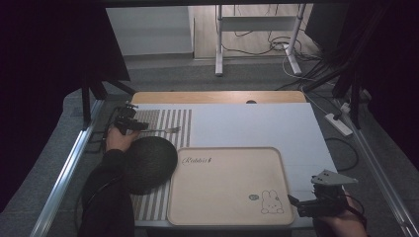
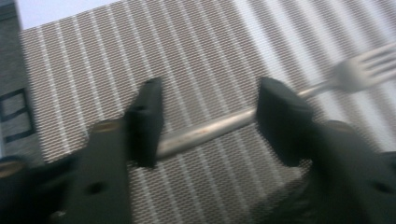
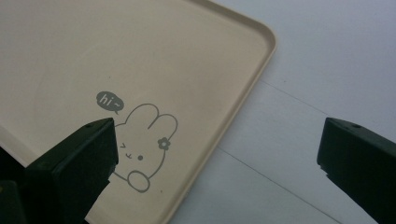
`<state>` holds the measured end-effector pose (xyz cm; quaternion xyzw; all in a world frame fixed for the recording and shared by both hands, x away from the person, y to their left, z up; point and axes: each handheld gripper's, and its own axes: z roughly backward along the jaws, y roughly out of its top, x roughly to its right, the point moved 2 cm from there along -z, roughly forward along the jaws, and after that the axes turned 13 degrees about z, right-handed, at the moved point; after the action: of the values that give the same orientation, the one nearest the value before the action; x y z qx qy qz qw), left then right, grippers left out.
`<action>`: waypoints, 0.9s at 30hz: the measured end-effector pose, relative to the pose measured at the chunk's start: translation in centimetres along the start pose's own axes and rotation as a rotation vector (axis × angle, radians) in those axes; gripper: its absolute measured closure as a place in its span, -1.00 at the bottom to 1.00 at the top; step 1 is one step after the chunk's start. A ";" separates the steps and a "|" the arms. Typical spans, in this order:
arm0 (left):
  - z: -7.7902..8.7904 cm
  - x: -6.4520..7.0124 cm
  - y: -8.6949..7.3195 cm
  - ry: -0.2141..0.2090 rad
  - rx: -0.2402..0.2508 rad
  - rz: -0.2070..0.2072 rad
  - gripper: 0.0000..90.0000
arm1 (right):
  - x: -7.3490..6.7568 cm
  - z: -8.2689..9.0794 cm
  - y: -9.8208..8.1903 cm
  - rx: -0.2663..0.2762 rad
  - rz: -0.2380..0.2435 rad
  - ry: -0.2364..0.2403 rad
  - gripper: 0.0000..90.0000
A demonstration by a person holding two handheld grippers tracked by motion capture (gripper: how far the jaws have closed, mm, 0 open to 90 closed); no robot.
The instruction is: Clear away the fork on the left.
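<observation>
Fork [image 2: 219, 128] handle lies between left gripper [image 2: 208, 121] jaws, wide, prob. for pickup; right gripper [image 3: 219, 154] wide w/ nothing, near tray [image 3: 243, 98].

From above we look forward and down on the table [image 1: 247, 123]; the two close views look down, sharing its striped mat [image 2: 140, 51] and tray [image 3: 93, 56].

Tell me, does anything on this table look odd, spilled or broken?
Nothing spilled or broken. The fork lies on the striped placemat, between the left gripper's open fingers. The dark round plate sits partly over the placemat's edge. The rabbit tray is bare, with the right gripper open at its corner.
</observation>
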<state>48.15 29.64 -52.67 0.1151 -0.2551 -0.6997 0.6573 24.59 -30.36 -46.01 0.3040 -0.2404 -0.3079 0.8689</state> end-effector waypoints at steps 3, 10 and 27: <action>-0.3 -0.6 0.0 0.041 -0.012 0.001 0.35 | 0.0 0.0 0.0 0.000 0.002 0.001 -1.00; -1.2 -1.9 -0.5 0.114 -0.041 -0.008 0.98 | -0.1 0.0 0.0 -0.002 0.007 0.006 -1.00; 0.6 -2.2 -2.7 0.010 -0.167 -0.022 0.99 | -0.2 0.1 0.0 -0.003 0.020 0.003 -1.00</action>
<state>45.80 31.94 -53.96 0.0660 -0.1913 -0.7253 0.6580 24.40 -30.23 -46.02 0.3009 -0.2416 -0.2992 0.8727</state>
